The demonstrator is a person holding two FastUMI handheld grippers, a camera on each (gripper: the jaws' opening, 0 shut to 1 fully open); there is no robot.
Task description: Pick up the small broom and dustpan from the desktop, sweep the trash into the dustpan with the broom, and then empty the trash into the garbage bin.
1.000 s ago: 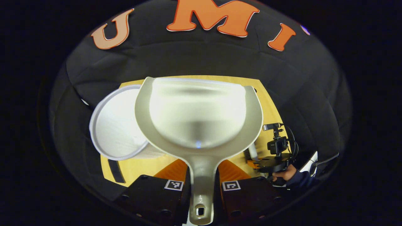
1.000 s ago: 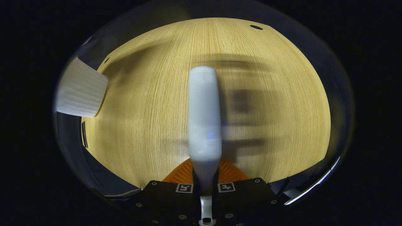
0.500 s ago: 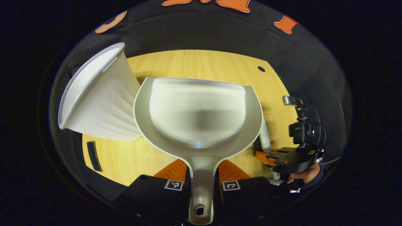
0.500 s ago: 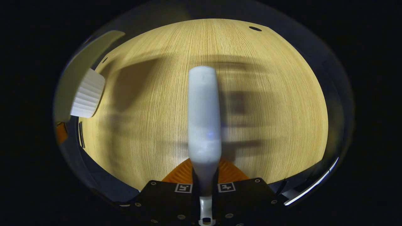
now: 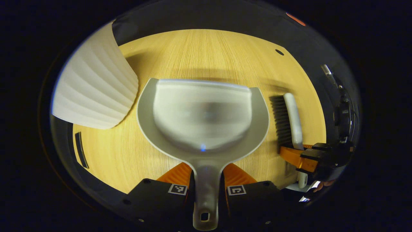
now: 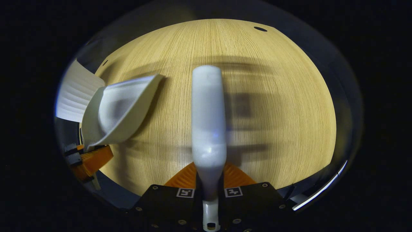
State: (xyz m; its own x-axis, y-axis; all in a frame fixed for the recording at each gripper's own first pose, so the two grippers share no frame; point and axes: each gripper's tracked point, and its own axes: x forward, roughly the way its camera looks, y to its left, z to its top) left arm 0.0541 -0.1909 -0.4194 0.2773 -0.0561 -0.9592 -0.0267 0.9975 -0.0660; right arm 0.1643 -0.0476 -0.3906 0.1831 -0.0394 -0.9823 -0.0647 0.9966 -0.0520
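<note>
Left gripper view looks down the dustpan [image 5: 202,112], whose handle runs back between the left gripper [image 5: 206,187] — both orange fingers [image 5: 175,174] clamp that handle from either side. The pan's long axis points to 12 o'clock, its open lip toward the far edge of the wooden desktop [image 5: 206,51], and the bowl looks empty as far as the blur allows. At 10 o'clock stands the white ribbed garbage bin [image 5: 93,96], just beside the pan's left rim. At 3 o'clock the broom [image 5: 291,119] lies nearly parallel to the pan with its dark bristles [image 5: 280,119] facing the pan's right rim, held by the right gripper [image 5: 299,159].

Right gripper view shows the broom's white back [image 6: 208,116] running to 12 o'clock out of the right gripper [image 6: 209,190], whose fingers close on the broom handle. The dustpan [image 6: 119,109] sits at 9 o'clock, tilted, with the bin [image 6: 75,96] just behind it and the left gripper's orange finger [image 6: 93,159] below it. I see no trash on the bare wood.

Judging by the empty pan beside the bin, tipping out seems done or nearly so; what the next move turns on is that the bin lies to the pan's left — nearer the left hand than the right
</note>
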